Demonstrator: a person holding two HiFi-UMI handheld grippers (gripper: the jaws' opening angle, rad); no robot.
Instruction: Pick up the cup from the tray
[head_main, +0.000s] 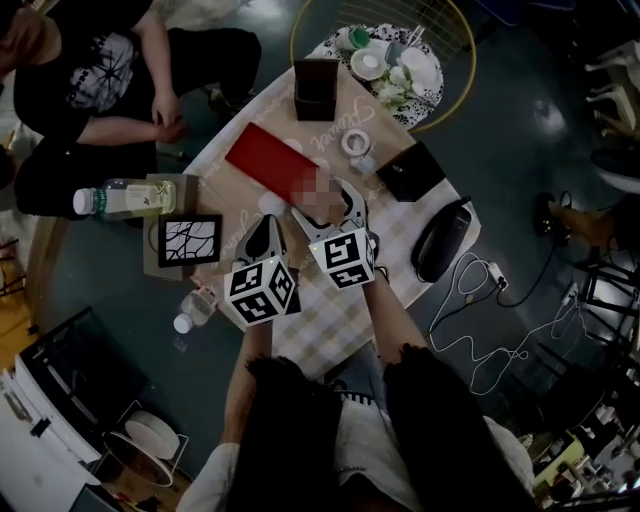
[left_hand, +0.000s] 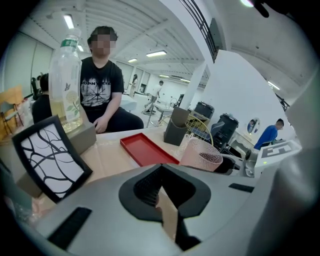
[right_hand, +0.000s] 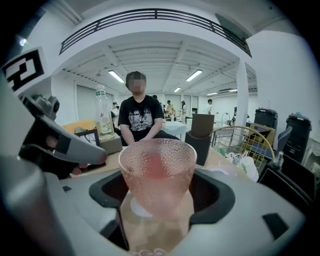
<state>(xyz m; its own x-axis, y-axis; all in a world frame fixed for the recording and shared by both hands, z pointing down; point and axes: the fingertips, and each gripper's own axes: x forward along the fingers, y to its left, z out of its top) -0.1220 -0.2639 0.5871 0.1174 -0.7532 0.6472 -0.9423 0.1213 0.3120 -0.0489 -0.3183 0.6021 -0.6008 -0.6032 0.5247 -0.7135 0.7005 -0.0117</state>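
A pink dimpled glass cup (right_hand: 156, 170) stands between the jaws of my right gripper (right_hand: 159, 200), which are set wide and closed against its sides. Tan tabletop and a white coaster (right_hand: 134, 206) show below it. In the left gripper view the cup (left_hand: 201, 156) sits just past the near end of the red tray (left_hand: 145, 149); its base is hidden. The head view shows the right gripper (head_main: 325, 200) at the near end of the tray (head_main: 265, 160), with the cup under a blurred patch. My left gripper (head_main: 265, 228) rests beside it, fingers together and holding nothing.
A framed line drawing (head_main: 188, 240) and a drink bottle (head_main: 120, 198) sit at the table's left. A dark holder (head_main: 315, 88), tape roll (head_main: 355, 142) and black box (head_main: 410, 172) lie beyond the tray. A gold wire basket (head_main: 455, 50) holds crockery. A person (head_main: 90, 90) sits opposite.
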